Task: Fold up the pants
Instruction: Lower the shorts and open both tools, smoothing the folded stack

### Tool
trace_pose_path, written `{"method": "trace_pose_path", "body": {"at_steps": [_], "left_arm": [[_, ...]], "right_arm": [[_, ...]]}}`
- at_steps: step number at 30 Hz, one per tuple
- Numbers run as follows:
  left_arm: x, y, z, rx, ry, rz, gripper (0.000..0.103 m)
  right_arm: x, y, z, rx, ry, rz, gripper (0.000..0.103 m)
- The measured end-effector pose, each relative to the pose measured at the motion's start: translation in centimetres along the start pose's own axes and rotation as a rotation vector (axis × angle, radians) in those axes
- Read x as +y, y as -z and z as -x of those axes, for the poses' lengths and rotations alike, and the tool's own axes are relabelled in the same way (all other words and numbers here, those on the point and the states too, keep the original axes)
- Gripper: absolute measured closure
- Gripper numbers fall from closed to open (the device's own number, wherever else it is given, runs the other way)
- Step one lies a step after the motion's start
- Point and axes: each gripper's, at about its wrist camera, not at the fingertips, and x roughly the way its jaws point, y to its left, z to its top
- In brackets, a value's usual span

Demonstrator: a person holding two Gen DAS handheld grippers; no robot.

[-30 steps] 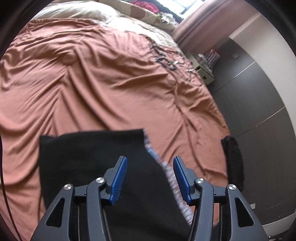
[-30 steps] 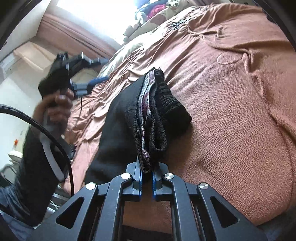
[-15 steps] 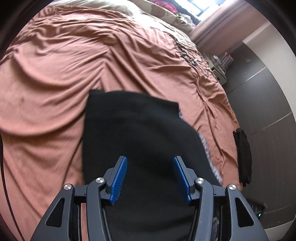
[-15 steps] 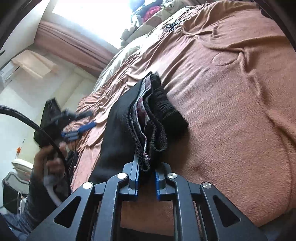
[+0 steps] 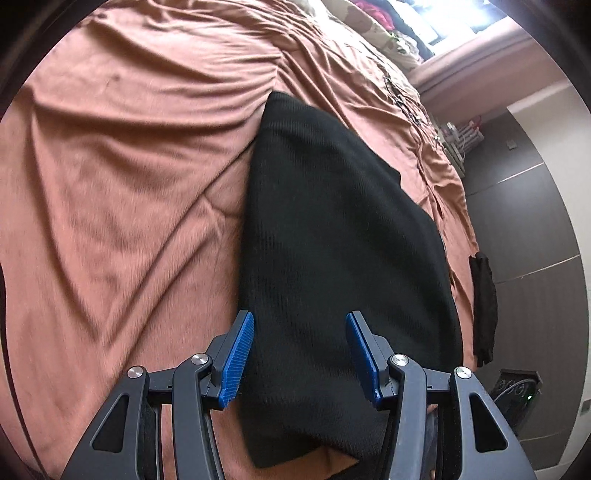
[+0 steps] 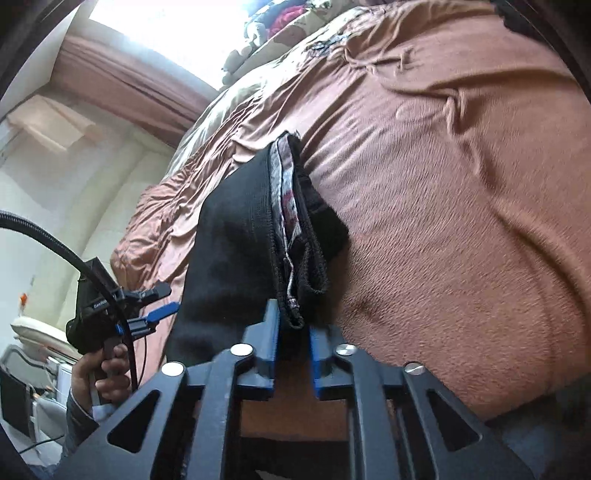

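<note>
Presently, my left hand-held gripper (image 5: 300, 354) has its jaws spread wide, with nothing between the blue pads (image 5: 239, 354). It hovers over the near end of the pants (image 5: 332, 236); I cannot tell whether a pad touches the cloth. My right hand-held gripper (image 6: 293, 347) has its jaws parted a little around the layered edge of the pants (image 6: 236, 251), which hangs in the gap; I cannot tell whether the pads press on it. In the right view, the left unit (image 6: 122, 314) appears to the left, held in a bare hand (image 6: 103, 376), with a black cable (image 6: 74, 258) arching over it.

The pants, black knit with a patterned lining (image 6: 286, 195) showing at the edge, lie folded in a long stack on the bed (image 5: 122, 192), which is covered by a wrinkled rust-brown blanket. A dark cloth (image 5: 484, 302) hangs at the far side of the bed, against a grey wardrobe (image 5: 535, 221). Pillows (image 6: 258, 29) lie at the head under a bright window.
</note>
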Motion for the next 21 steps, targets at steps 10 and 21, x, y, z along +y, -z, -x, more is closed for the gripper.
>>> {"method": "trace_pose_path", "body": {"at_steps": [10,21], "left_arm": [[1.0,2.4,-0.2,0.006,-0.004,0.037,0.049],[1.5,2.6,0.6,-0.019,-0.005,0.066,0.044]], "right_arm": [[1.8,-1.6,2.1,-0.067,-0.024,0.092,0.046],[2.6,-7.2,-1.9,0.014,-0.099,0.145,0.046]]}}
